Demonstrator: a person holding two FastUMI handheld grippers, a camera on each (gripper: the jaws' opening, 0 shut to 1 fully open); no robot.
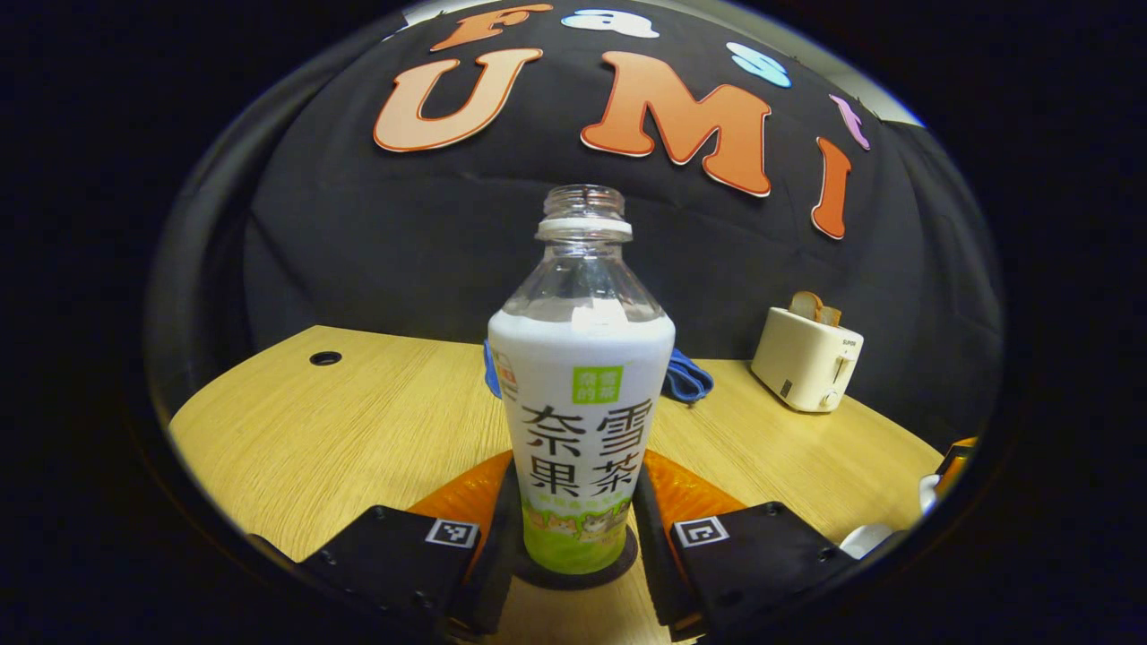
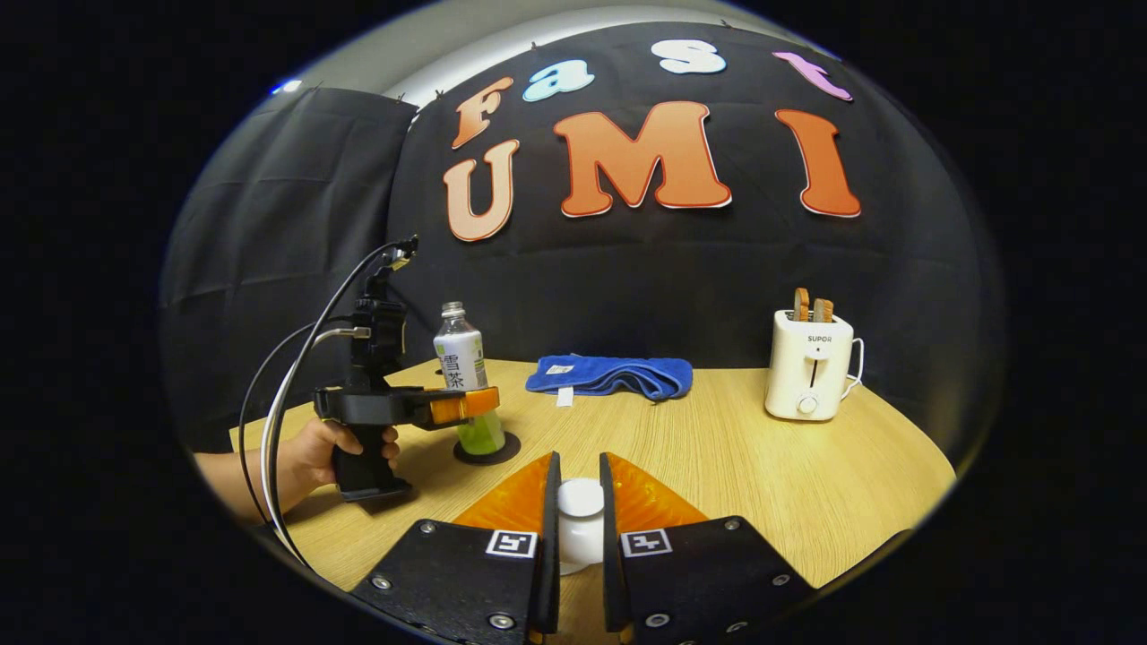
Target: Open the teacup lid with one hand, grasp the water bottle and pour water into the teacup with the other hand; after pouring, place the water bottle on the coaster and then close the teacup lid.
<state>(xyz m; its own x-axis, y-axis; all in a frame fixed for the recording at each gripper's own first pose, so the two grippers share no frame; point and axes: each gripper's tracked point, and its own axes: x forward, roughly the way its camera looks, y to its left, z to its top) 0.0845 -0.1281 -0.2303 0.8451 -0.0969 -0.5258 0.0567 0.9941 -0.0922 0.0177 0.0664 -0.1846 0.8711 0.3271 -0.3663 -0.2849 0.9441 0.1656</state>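
The water bottle (image 1: pixel 581 421), uncapped and with a white and green label, stands upright on a dark round coaster (image 1: pixel 627 563). My left gripper (image 1: pixel 575 473) is shut on its lower half, a finger against each side. In the right gripper view the same bottle (image 2: pixel 462 369) stands on the coaster (image 2: pixel 488 451), with the left gripper (image 2: pixel 466 405) and a hand (image 2: pixel 318 452) beside it. My right gripper (image 2: pixel 579 475) is shut on a white teacup lid (image 2: pixel 581 520); what lies under the lid is hidden. A white teacup rim (image 1: pixel 874 537) shows at the lower right of the left gripper view.
On the wooden table (image 2: pixel 762 475), a blue towel (image 2: pixel 614 374) lies at the back. A white toaster (image 2: pixel 806 363) with toast in it stands at the back right. A cable hole (image 1: pixel 325 358) sits at the table's far left corner.
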